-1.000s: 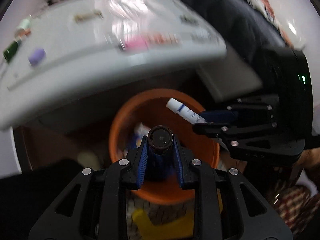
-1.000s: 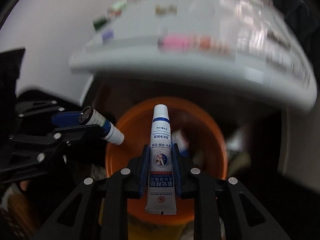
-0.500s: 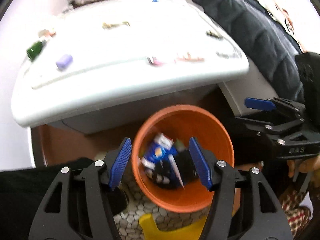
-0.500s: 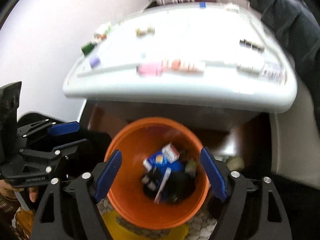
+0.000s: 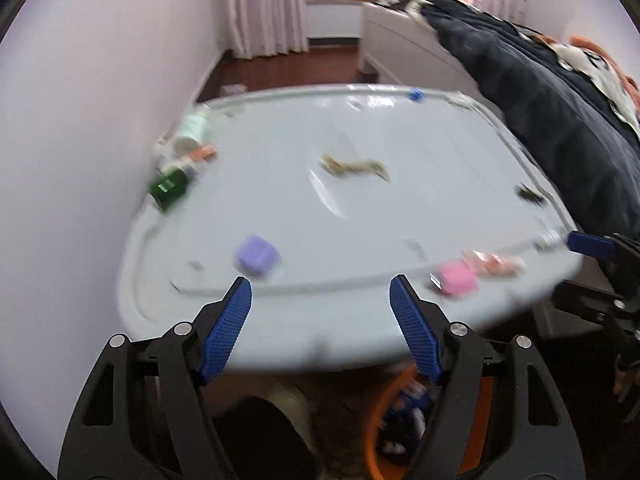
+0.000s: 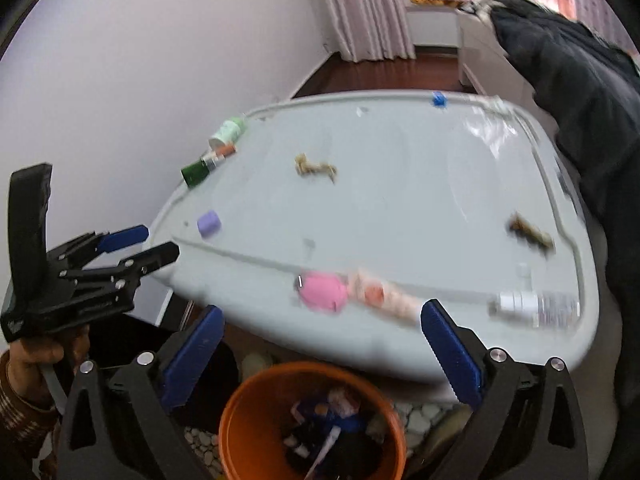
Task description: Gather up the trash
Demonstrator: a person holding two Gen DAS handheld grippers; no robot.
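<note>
Counting what lies in view:
Left gripper (image 5: pixel 320 300): jaws spread wide, nothing between them, lower centre of the left wrist view, facing the table edge; seen from the side at the left edge of the right wrist view (image 6: pixel 154 244).
Right gripper (image 6: pixel 320 328): jaws wide apart, empty, at the bottom of its own view above the bin.
Orange bin (image 6: pixel 240 408): one, bottom centre of the right wrist view, under the table's near edge, holding a blurred heap of packets and tubes.
White table (image 6: pixel 400 200): one, filling the middle of both views.
Purple blocks (image 6: pixel 209 223): one, left of centre.
Pink items (image 6: pixel 322 292): one, at the near edge, touching one pale orange packet (image 6: pixel 380 296).
Clear bottles (image 6: pixel 536 306): one, lying at lower right.
Green bottles (image 6: pixel 196 172): one, upper left, beside one white-green bottle (image 6: pixel 228 131).
Brown scraps (image 6: pixel 314 168): two, one centre, one right (image 6: pixel 532 234).
Blue clip (image 6: pixel 439 99): one, far edge.
</note>
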